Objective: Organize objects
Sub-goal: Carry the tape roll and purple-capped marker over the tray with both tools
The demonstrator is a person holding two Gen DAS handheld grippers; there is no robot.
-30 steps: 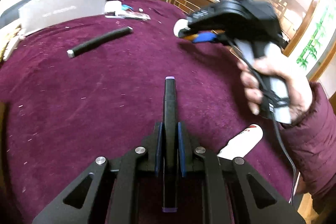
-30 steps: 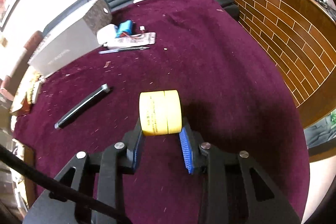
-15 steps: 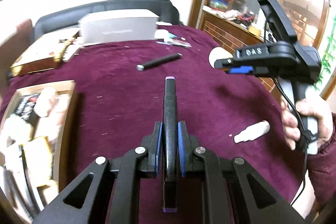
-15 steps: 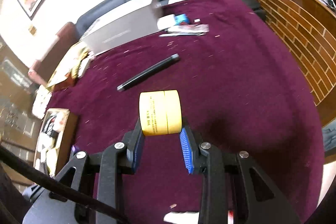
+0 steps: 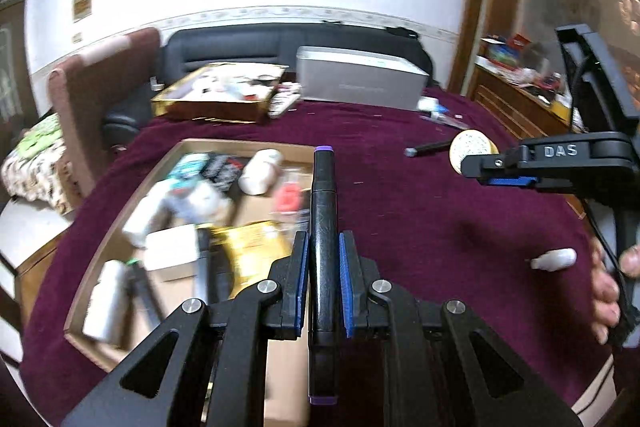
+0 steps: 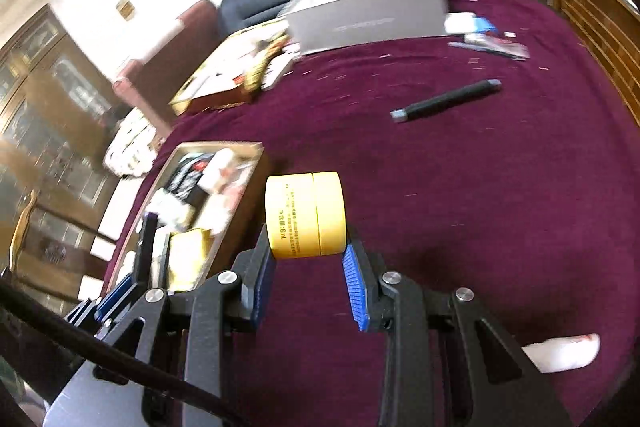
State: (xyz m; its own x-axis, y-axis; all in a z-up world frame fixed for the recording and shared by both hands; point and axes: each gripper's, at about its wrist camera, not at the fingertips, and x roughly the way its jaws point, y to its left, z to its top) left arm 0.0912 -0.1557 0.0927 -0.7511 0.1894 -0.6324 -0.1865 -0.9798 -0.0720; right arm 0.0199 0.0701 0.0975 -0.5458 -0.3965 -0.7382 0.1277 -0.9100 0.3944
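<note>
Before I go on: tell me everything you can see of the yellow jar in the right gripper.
The yellow jar is a short, squat cylinder of glossy, plastic-looking material, with a seam around its side where lid meets body and small dark print along it. It lies on its side, clamped between the blue-padded fingers of the right gripper, clear of the maroon tablecloth. The left wrist view shows one pale, printed round end. Only the fingers touch it. The cardboard box sits just left of it.

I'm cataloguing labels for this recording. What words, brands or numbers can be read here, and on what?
"DAS": on the right gripper, on its black arm.
"8mL": on the yellow jar held in that gripper; the rest of its print is too small to read.
Grey box: faint side lettering, unreadable.
Cardboard box: contents' labels blurred.
</note>
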